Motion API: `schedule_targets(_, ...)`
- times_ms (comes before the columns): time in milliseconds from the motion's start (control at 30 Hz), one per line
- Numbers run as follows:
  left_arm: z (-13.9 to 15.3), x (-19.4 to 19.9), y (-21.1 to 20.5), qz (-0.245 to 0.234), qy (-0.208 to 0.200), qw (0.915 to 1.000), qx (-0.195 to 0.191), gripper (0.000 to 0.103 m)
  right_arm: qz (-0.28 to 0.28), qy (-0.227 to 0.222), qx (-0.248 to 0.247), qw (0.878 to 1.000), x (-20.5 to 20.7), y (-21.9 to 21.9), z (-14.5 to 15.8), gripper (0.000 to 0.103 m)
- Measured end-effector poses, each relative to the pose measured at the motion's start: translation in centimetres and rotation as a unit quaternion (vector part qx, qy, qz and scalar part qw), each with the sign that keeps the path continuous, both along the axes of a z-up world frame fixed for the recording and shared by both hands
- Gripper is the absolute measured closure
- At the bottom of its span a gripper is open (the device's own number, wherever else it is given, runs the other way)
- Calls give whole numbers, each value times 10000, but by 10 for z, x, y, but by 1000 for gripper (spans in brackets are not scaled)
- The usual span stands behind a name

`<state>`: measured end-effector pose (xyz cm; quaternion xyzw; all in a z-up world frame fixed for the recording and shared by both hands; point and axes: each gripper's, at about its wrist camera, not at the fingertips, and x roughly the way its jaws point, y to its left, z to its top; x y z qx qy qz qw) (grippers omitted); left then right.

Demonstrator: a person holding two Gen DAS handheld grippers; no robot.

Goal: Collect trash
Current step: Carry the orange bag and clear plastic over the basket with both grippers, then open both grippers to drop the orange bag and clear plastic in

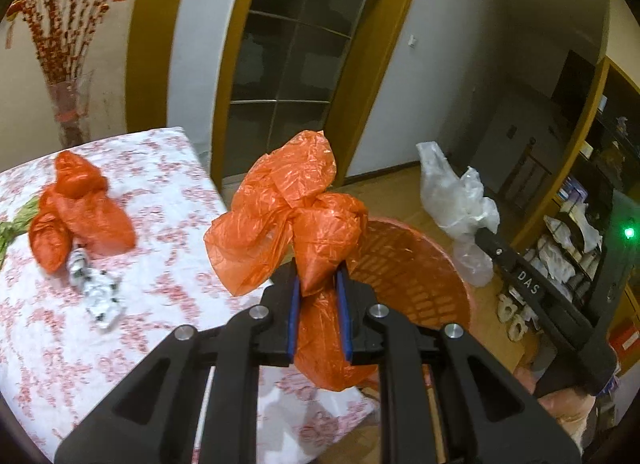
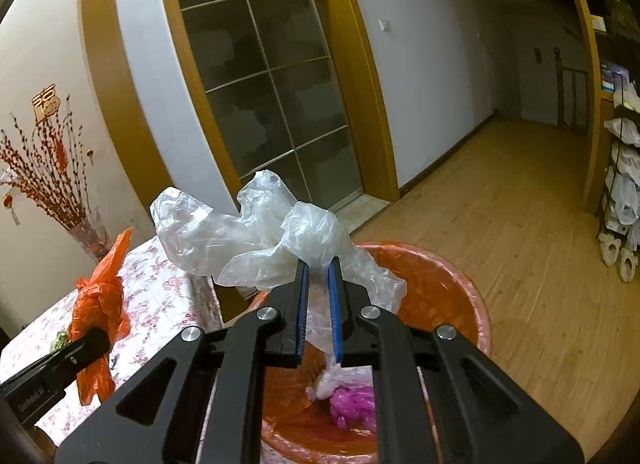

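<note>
My left gripper (image 1: 319, 278) is shut on a crumpled orange plastic bag (image 1: 288, 204), held above the table's right edge beside the orange trash basket (image 1: 416, 276). My right gripper (image 2: 319, 270) is shut on a clear plastic bag (image 2: 256, 232), held over the orange-lined basket (image 2: 452, 284), which holds pink and white trash (image 2: 352, 404). The right gripper and clear bag (image 1: 456, 204) show in the left wrist view beyond the basket. The left gripper's orange bag (image 2: 100, 304) shows at left in the right wrist view. A second orange bag (image 1: 76, 212) and a crumpled silver wrapper (image 1: 96, 292) lie on the table.
The table has a red floral cloth (image 1: 168, 192). Green leaves (image 1: 12, 228) lie at its left edge. A vase of red branches (image 2: 80, 224) stands behind the table. A shoe rack (image 2: 620, 200) stands at right on the wooden floor (image 2: 520, 224). A glass door (image 2: 272, 96) is behind.
</note>
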<state>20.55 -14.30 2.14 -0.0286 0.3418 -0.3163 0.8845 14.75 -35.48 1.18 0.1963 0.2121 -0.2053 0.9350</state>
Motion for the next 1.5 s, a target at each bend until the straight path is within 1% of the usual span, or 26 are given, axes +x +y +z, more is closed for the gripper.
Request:
schedule_targets(333, -12, -5, -37, -359, 98, 9993, 60, 86, -255, -28, 182, 9995, -3, -18, -5, 94)
schedule_targets(633, -21, 2, -61, -606, 212, 9979, 68, 86, -477, -81, 345, 9982, -7, -36, -10, 94)
schedule_targets(867, -28, 5, -82, -814, 271, 9963, 74, 85, -498, -147, 453, 9976, -7, -51, -11, 93)
schedule_targets(933, -33, 7, -87, -842, 318, 9959, 125, 84, -425, -116, 500, 9978, -5, -55, -14, 91)
schedule_targets(967, -36, 9, -90, -841, 356, 9957, 153, 82, -402, -86, 522, 9978, -4, -57, -16, 88)
schedule_targets(1000, -39, 11, -91, -849, 412, 9954, 174, 80, -376, -82, 550, 9977, -4, -58, -18, 81)
schedule_targets(1033, -43, 13, -93, -847, 479, 9951, 197, 79, -370, -50, 580, 9976, -4, -59, -20, 77)
schedule_targets(1100, -50, 17, -93, -807, 570, 9948, 246, 72, -373, -19, 621, 9974, -5, -61, -24, 62)
schedule_targets(1267, -62, 21, -87, -622, 664, 9951, 375, 65, -420, 10, 648, 9970, -8, -62, -25, 56)
schedule_targets(1400, -63, 20, -69, -326, 488, 9964, 613, 56, -432, 9, 601, 9973, -8, -61, -23, 55)
schedule_targets(1500, -64, 20, -47, -124, 403, 9961, 772, 52, -388, 60, 533, 9978, -6, -56, -22, 55)
